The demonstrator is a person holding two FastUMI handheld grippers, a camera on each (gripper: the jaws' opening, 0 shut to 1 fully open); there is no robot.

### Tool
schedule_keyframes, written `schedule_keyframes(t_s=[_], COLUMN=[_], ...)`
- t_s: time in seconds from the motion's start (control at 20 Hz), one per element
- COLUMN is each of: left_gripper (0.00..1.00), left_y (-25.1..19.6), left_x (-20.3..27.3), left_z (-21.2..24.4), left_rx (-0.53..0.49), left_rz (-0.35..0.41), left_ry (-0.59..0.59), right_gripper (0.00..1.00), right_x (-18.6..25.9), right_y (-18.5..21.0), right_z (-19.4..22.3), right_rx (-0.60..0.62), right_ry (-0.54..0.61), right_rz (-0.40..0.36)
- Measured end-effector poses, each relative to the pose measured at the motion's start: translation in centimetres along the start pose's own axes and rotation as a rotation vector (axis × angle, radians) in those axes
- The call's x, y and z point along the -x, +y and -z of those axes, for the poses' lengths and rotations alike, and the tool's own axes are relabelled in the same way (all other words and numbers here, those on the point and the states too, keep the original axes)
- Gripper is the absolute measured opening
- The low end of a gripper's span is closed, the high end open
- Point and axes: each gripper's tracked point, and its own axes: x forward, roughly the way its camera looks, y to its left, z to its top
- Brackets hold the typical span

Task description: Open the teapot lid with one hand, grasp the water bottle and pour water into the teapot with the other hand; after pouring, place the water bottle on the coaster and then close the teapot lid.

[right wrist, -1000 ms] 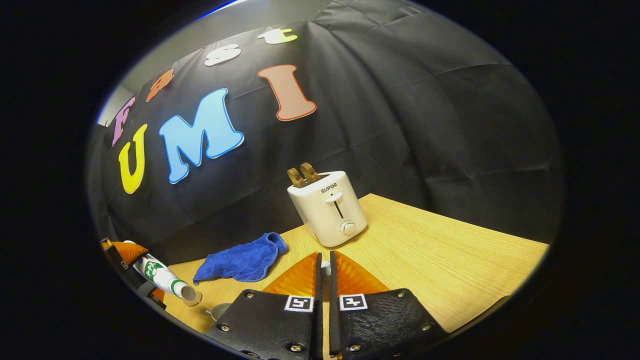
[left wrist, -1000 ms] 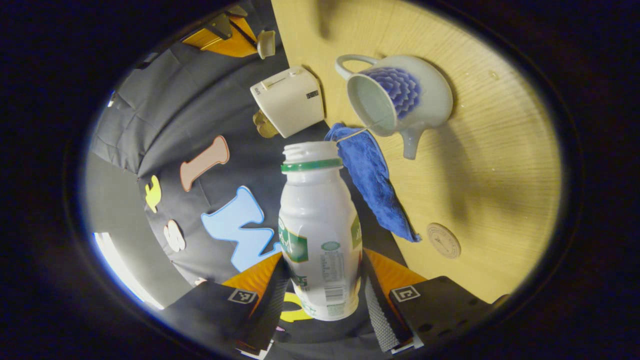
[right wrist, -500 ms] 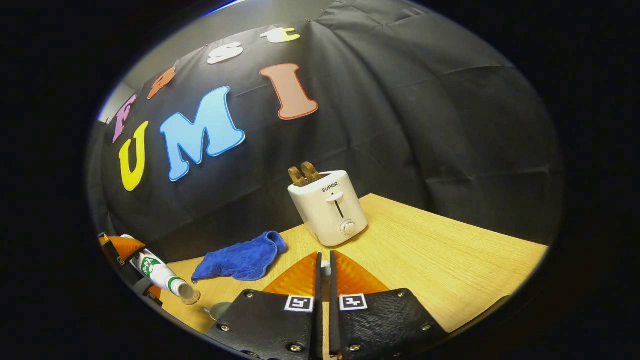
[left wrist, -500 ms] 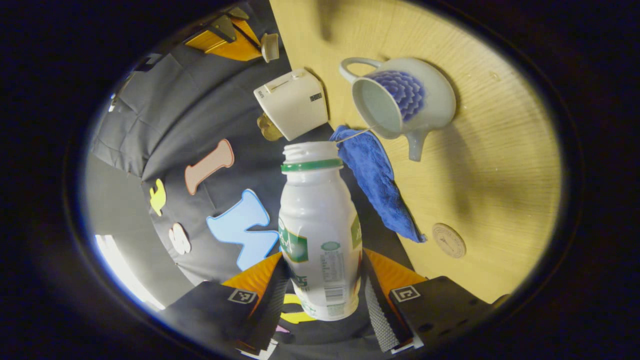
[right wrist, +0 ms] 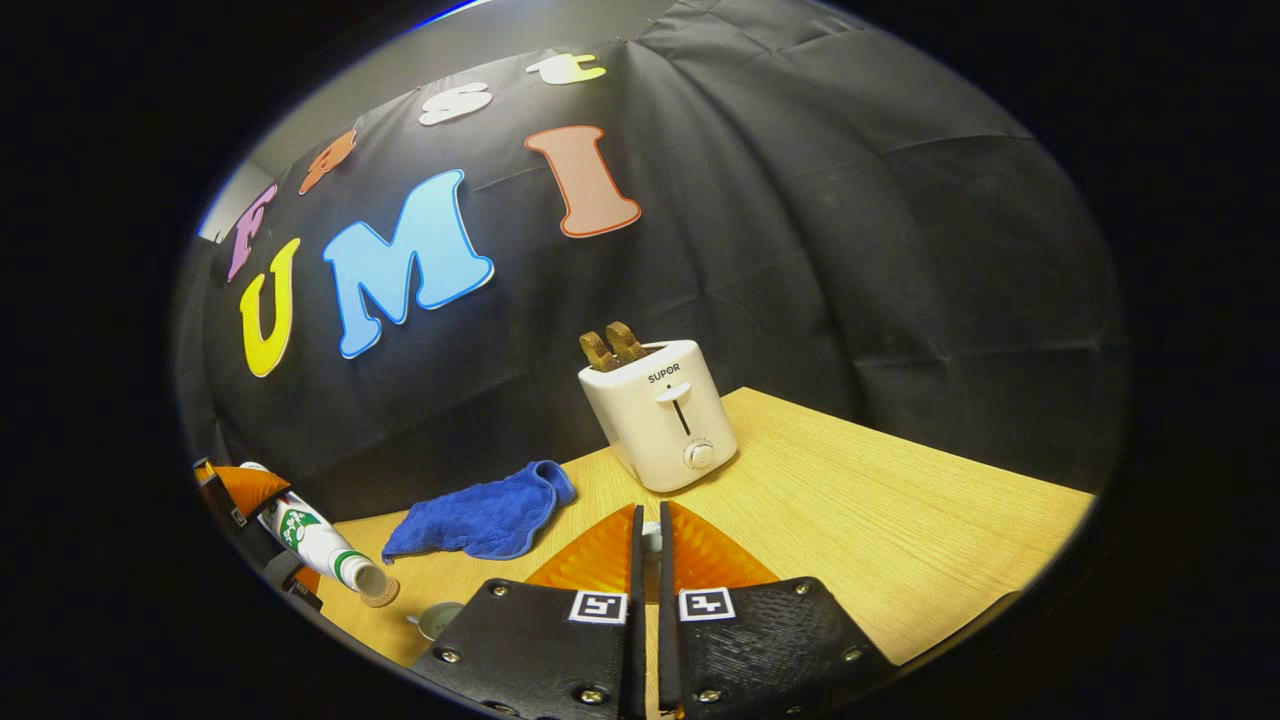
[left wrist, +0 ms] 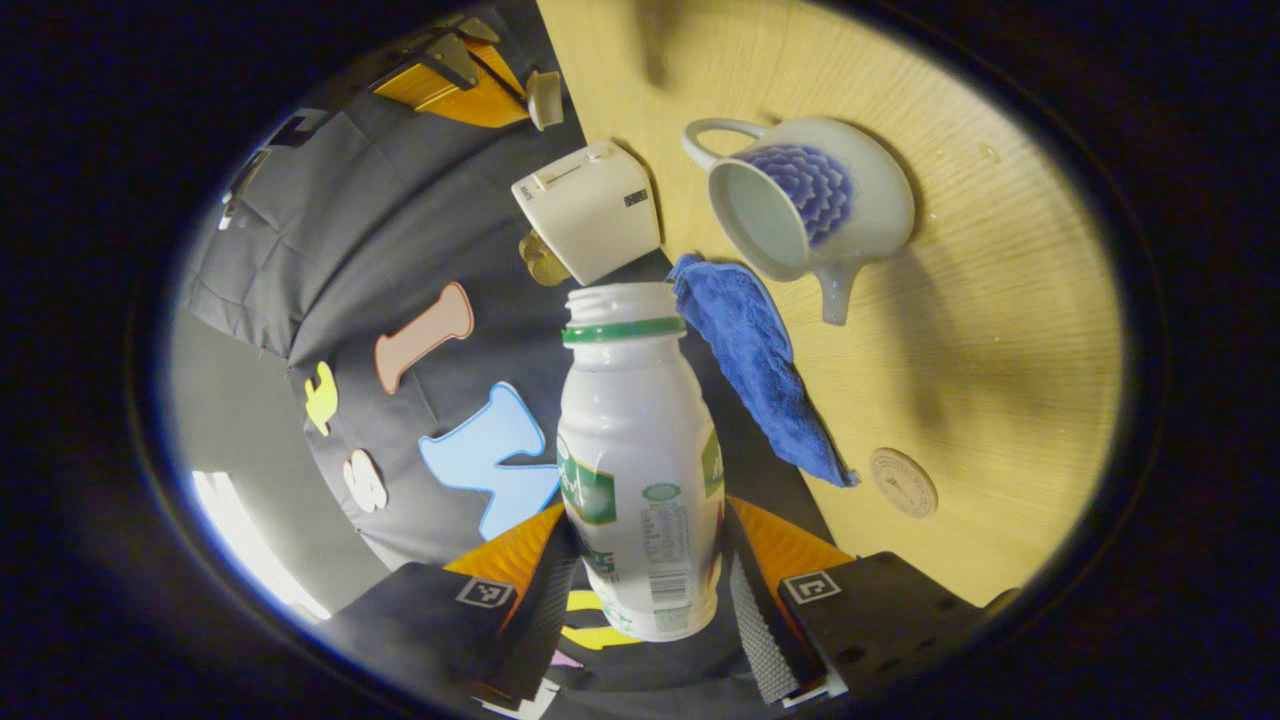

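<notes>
My left gripper is shut on a white water bottle with a green neck ring and no cap. The bottle lies tilted, its mouth a little short of the open teapot, which is white with a blue flower. No water runs from it. A round coaster lies on the table beside the teapot. In the left gripper view my right gripper holds the teapot lid up in the air. In the right gripper view its jaws stand almost together on a pale bit of lid. The bottle and teapot rim sit low left.
A white toaster with toast in its slots stands at the back of the wooden table. A blue cloth lies between it and the teapot, close to the coaster.
The thin stream of water from the bottle into the teapot has stopped. The bottle has drawn back slightly from the teapot. The right gripper has barely moved.
</notes>
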Motion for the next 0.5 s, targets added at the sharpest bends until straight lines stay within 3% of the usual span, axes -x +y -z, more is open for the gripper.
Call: schedule_keyframes(t_s=[0.25,0.4,0.5], left_gripper=[0.88,0.76,0.89], left_y=[-1.4,-2.4,-3.1], left_x=[0.3,1.3,1.7], left_z=[-0.2,0.6,1.1], left_rx=[0.188,0.31,0.408], left_rz=[0.044,0.061,0.08], left_ry=[-0.043,-0.056,-0.056], right_gripper=[0.04,0.04,0.05], right_x=[-0.1,0.0,0.0], right_y=[0.9,1.4,1.8], right_z=[0.2,0.2,0.1], right_rx=[0.002,0.018,0.025], right_ry=[0.001,0.0,-0.001], right_rz=[-0.037,-0.048,-0.065])
